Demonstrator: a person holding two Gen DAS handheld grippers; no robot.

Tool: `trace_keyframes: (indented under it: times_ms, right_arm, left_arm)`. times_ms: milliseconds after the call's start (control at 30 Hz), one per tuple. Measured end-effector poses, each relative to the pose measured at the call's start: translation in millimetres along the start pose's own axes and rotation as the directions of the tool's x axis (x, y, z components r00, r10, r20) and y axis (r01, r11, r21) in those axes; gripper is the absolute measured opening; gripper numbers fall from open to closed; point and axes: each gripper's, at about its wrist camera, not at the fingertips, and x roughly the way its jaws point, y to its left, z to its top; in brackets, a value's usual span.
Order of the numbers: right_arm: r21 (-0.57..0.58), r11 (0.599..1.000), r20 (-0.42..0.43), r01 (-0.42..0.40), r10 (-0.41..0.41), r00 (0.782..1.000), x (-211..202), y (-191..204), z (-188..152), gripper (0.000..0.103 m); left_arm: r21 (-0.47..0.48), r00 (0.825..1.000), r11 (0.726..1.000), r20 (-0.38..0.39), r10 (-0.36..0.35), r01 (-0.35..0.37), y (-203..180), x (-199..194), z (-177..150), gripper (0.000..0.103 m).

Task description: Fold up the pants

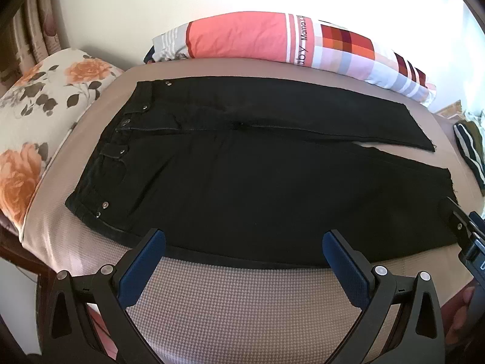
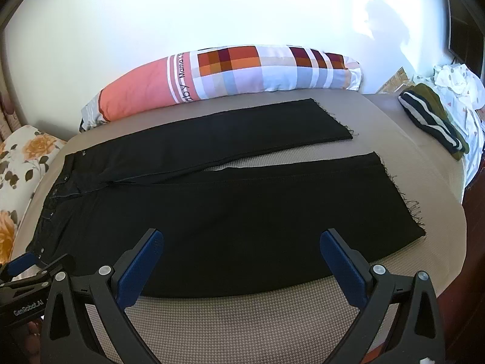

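Since the black pants [image 1: 242, 176] are lying flat and unfolded on the bed [image 1: 236, 303] w/ both legs spread apart, no fold's done yet imo, and left tongs [image 1: 242, 242] + right tongs [image 2: 241, 242] are wide open, holding nothing, near the closest edge.

Two low fisheye views from the near edge of the bed

Both look across the bed [image 1: 212, 303] toward the wall; the left view sits near the pants' [image 1: 242, 182] waistband end, the right view near the leg hems, and both share the pants and long pillow [image 2: 227, 75].
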Motion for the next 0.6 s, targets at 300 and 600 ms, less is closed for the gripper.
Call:
trace_keyframes:
  times_ms: [300,600]
  right_arm:
    - [-0.001,1.000,-0.002,0.004,-0.004,1.000,2.5,-2.2,-1.8,0.103]
    - [-0.014,1.000,-0.014,0.008,-0.008,1.000,6.5,1.9,-1.9,0.103]
  left_arm:
    - [0.033,1.000,0.999,-0.003,0.006,-0.006,0.0,4.2,-5.1,0.103]
    - [0.073,1.000,0.997,-0.002,0.021,-0.021,-5.4,7.9,-5.9,0.103]
